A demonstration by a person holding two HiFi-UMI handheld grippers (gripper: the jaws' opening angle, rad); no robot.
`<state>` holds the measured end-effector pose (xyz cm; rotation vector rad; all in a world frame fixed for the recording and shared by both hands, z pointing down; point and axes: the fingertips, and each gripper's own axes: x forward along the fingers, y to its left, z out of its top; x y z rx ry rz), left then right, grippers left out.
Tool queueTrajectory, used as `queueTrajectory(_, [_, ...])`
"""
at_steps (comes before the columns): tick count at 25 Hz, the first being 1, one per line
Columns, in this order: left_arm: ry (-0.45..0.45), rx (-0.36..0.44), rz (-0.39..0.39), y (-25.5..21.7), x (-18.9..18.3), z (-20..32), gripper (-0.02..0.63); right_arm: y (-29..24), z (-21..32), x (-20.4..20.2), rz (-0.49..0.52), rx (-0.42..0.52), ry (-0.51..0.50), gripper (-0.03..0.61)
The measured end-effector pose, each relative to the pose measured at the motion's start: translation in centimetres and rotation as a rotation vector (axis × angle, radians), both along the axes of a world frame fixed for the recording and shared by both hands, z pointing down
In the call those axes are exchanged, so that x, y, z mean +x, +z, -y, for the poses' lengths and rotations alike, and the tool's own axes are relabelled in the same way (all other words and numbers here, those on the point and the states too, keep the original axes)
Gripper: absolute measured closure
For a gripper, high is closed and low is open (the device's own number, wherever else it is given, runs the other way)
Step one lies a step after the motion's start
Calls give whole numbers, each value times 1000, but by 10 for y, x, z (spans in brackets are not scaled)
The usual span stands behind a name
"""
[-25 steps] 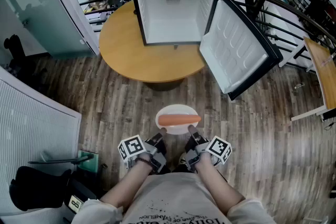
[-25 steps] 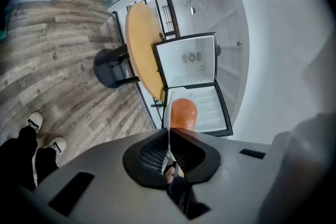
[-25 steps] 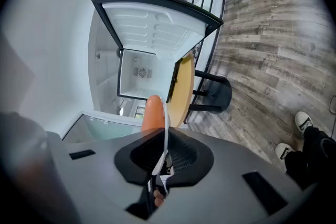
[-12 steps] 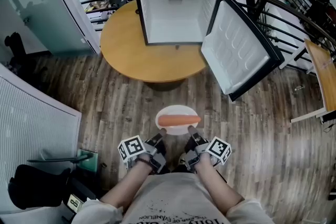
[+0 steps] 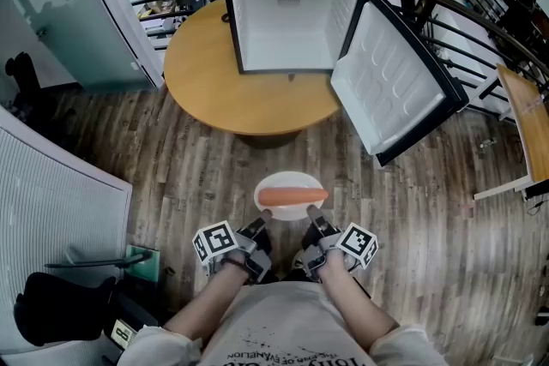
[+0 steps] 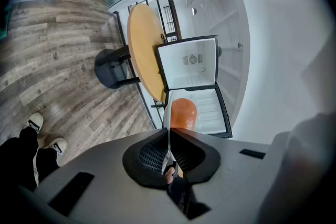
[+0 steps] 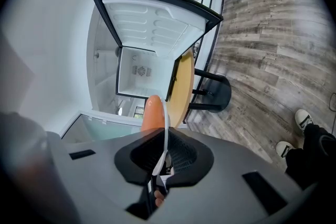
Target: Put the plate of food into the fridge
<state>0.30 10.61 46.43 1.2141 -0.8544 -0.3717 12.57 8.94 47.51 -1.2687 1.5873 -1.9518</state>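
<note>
Jaws of both grippers are clamped thin on the rim of the white plate (image 5: 290, 178): the left gripper (image 5: 259, 227) takes its near-left edge, the right gripper (image 5: 314, 225) its near-right edge. The plate is carried level above the wood floor (image 5: 206, 176), just in front of the person, with a long orange piece of food (image 5: 292, 196) lying across it left to right. Farther off, a small fridge (image 5: 287, 13) stands on a round wooden table (image 5: 206, 81), its door (image 5: 395, 81) swung open to the right.
</note>
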Motion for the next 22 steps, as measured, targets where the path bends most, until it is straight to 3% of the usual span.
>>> queueTrajectory(22, [56, 14, -32, 9, -44, 43, 581, 6, 37, -43, -23, 14, 51, 541])
